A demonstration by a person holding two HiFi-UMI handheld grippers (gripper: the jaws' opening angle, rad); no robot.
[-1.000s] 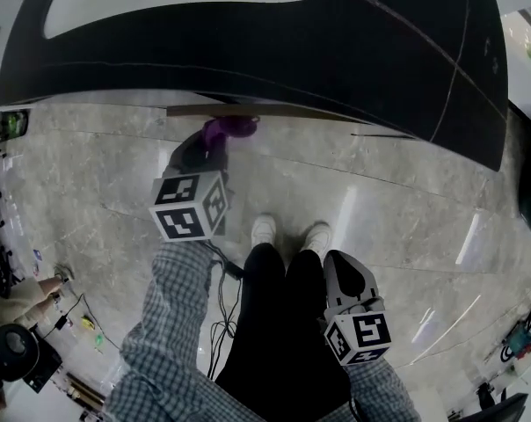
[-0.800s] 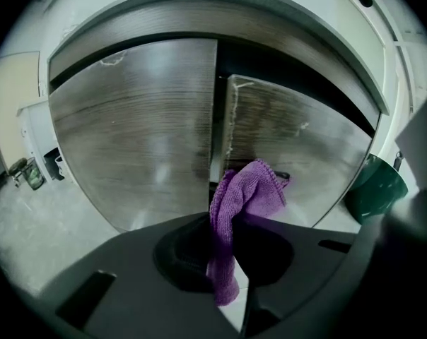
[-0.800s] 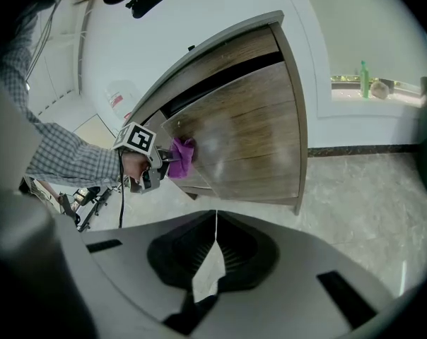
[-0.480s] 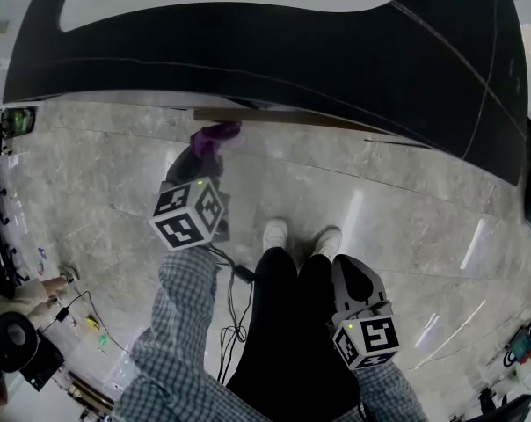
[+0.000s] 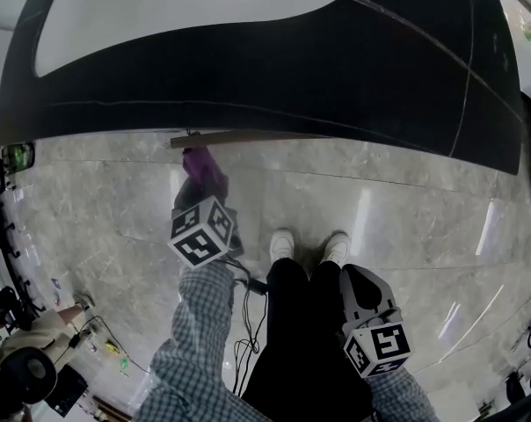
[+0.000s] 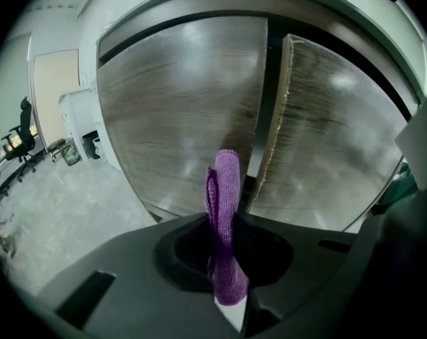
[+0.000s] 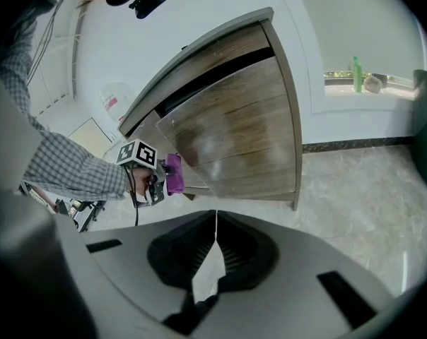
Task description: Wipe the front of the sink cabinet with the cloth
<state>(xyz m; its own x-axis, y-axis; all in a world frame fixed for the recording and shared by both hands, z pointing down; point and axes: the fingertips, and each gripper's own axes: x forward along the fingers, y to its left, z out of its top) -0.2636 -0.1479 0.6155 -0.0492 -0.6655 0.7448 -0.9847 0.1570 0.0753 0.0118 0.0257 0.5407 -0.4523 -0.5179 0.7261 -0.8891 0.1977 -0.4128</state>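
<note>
Countertop: the black countertop [image 5: 336, 51] is overhanging the sink cabinet [image 7: 235, 133] and hiding nearly all of its front from the head view.
Cabinet doors: a dark gap is showing between the two wooden doors, and the raw edge of one door [image 6: 278, 119] is facing the left gripper view.
Floor: the grey marble floor [image 5: 116, 200] is lying under the person's white shoes [image 5: 281, 240], and a black cable [image 5: 246, 284] is hanging beside the legs.
Left gripper: the left gripper [image 6: 226, 267] is pinching the purple cloth [image 6: 225, 182], which is sticking out past the jaws.
Cloth position: it is pointing low at the cabinet front, in line with the door gap; whether it is touching cannot be told.
Right gripper: the right gripper [image 7: 215, 232] is hanging by the person's leg, well apart from the cabinet, with its jaws pressed together on nothing.
</note>
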